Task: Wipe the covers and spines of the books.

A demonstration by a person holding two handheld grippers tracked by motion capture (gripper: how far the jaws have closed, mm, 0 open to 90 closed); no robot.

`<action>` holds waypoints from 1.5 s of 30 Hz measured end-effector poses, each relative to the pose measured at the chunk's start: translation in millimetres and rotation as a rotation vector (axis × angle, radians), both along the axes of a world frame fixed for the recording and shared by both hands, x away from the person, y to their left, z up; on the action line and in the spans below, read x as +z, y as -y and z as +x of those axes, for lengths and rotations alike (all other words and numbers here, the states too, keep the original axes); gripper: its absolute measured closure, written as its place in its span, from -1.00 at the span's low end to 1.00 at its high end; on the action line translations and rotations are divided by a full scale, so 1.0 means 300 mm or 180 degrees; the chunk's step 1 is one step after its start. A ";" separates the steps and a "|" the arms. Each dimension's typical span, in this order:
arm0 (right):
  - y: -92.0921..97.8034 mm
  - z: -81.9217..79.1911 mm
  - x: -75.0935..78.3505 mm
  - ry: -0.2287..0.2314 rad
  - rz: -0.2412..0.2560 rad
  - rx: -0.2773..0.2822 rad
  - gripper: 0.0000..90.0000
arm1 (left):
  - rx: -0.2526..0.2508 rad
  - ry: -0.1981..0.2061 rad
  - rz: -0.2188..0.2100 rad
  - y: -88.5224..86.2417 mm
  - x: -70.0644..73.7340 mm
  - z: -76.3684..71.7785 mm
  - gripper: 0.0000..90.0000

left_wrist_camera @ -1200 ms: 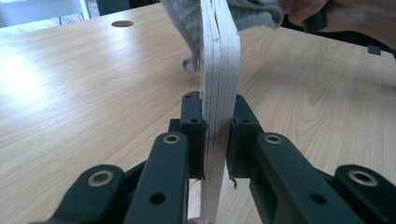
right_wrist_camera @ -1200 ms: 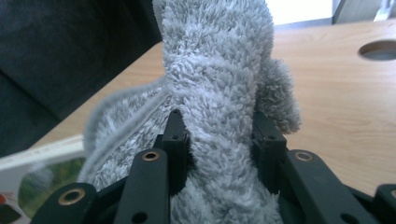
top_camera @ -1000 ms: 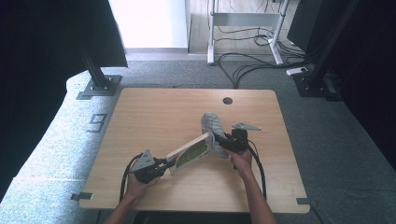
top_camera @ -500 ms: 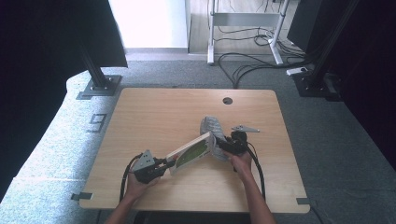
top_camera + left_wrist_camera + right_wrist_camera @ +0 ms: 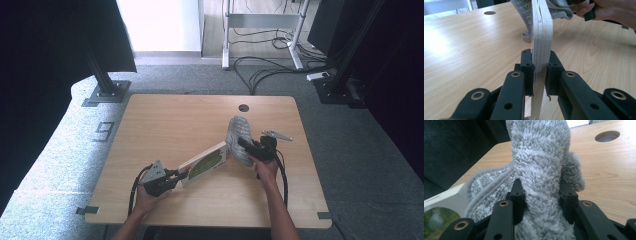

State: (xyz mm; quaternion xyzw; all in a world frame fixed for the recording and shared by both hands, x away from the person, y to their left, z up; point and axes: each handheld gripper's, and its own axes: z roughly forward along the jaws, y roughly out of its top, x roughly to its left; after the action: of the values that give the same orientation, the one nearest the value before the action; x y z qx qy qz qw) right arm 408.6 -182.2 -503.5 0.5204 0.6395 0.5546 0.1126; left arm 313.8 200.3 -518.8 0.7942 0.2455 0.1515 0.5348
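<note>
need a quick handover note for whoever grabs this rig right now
Left claw: shut on the wooden board, held on edge at its near end.
Right claw: shut on the grey cloth, bunched against the board's far end.
Both sit right of centre on the table.
Done: both things gripped, cloth at the board.
Left: probably wiping the board, then setting both down.

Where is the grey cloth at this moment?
In the high view the cloth is right of the table's middle, shut in the right tongs, against the far end of the board.

Fluffy grey cloth (image 5: 539, 157), pale layered-wood board (image 5: 541, 37) with glossy printed face, smooth matt wooden table (image 5: 170, 125).
</note>
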 end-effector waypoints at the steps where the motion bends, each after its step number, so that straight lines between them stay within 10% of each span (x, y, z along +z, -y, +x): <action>1: -0.003 0.003 -0.005 -0.0013 0.0006 0.0015 0.39 | 0.0001 0.0001 0.0002 0.000 0.000 0.000 0.77; 12: -0.133 -0.005 -0.028 -0.0035 -0.0486 0.0378 0.39 | 0.0003 0.0015 0.0017 0.004 0.001 -0.002 0.77; 20: -0.151 0.013 -0.104 -0.0378 -0.0879 0.0393 0.38 | 0.0000 0.0014 0.0018 0.005 0.001 -0.001 0.77; 28: -0.138 0.015 -0.110 -0.0425 -0.0797 0.0370 0.36 | 0.0001 0.0017 0.0019 0.005 0.001 -0.002 0.77; 37: -0.071 -0.011 0.001 -0.0087 -0.0364 0.0211 0.37 | -0.0001 0.0009 0.0012 0.004 0.001 0.000 0.77; 45: -0.083 -0.024 0.059 0.0079 -0.0309 0.0286 0.37 | -0.0011 0.0018 0.0026 0.007 0.001 -0.001 0.77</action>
State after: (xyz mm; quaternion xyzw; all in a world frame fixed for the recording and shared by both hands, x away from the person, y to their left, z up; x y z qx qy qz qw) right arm 401.5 -157.1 -485.7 0.4782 0.6868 0.5338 0.1207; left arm 313.5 198.1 -518.4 0.7964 0.2420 0.1538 0.5325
